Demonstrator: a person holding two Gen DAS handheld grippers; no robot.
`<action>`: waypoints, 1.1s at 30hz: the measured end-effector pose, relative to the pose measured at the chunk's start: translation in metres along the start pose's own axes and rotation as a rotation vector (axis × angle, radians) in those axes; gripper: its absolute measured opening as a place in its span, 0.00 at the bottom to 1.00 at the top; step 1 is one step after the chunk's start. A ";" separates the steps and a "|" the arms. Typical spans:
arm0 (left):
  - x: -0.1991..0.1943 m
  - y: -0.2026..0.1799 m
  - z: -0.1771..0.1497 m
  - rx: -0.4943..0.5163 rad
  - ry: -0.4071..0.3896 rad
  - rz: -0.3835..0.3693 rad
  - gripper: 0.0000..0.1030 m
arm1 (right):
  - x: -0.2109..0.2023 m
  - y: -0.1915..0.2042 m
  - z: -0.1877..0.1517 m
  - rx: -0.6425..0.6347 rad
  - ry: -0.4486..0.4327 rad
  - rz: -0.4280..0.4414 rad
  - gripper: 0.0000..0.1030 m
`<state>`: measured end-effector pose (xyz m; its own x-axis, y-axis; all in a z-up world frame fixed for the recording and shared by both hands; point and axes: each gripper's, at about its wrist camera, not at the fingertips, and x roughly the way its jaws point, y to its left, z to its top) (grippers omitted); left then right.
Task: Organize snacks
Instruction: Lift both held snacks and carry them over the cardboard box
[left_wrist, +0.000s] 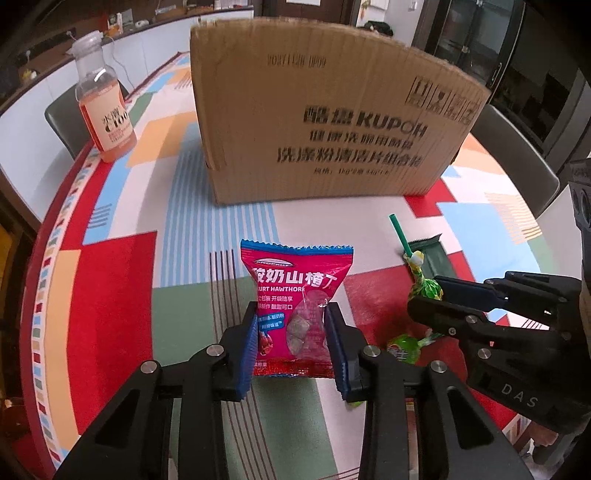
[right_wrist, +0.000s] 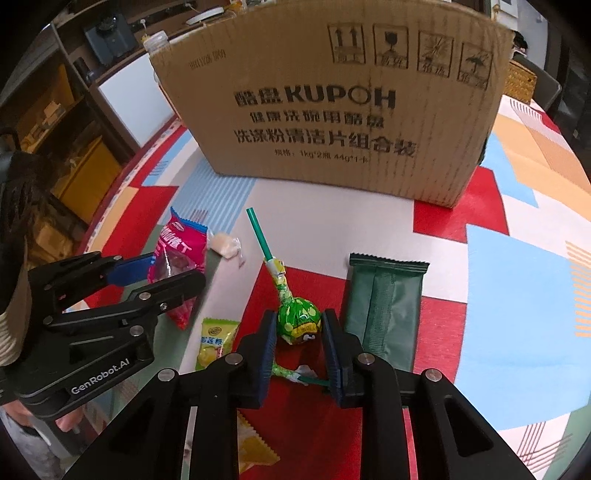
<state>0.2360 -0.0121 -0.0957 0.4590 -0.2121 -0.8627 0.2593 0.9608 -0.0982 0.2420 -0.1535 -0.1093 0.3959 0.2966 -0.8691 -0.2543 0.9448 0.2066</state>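
The left gripper (left_wrist: 291, 339) clamps the red hawthorn packet (left_wrist: 295, 306) between its blue pads, the packet upright with its serrated blue top edge toward the cardboard box (left_wrist: 325, 122). The right gripper (right_wrist: 300, 339) has its fingers on either side of the green lollipop (right_wrist: 298, 318), close to the wrapped head, though contact cannot be made out; the stick (right_wrist: 260, 234) points at the box. A dark green packet (right_wrist: 384, 306) lies just right, lengthwise toward the box, and a yellow candy (right_wrist: 216, 341) lies left. A second lollipop (right_wrist: 291, 373) is mostly hidden under the fingers. A bottle (left_wrist: 103, 103) stands beside the box on the patterned tablecloth (left_wrist: 110, 295).
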 end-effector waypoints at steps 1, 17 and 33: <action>-0.003 -0.001 0.001 0.000 -0.008 -0.002 0.33 | -0.003 0.001 0.001 0.000 -0.009 -0.001 0.25; -0.069 -0.015 0.023 0.047 -0.199 0.013 0.33 | -0.071 0.003 0.013 -0.013 -0.183 0.002 0.25; -0.117 -0.024 0.066 0.068 -0.377 0.013 0.33 | -0.126 0.003 0.049 -0.015 -0.386 -0.028 0.25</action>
<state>0.2321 -0.0224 0.0408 0.7395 -0.2631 -0.6196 0.3014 0.9524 -0.0447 0.2350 -0.1812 0.0228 0.7054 0.3036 -0.6405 -0.2502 0.9521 0.1757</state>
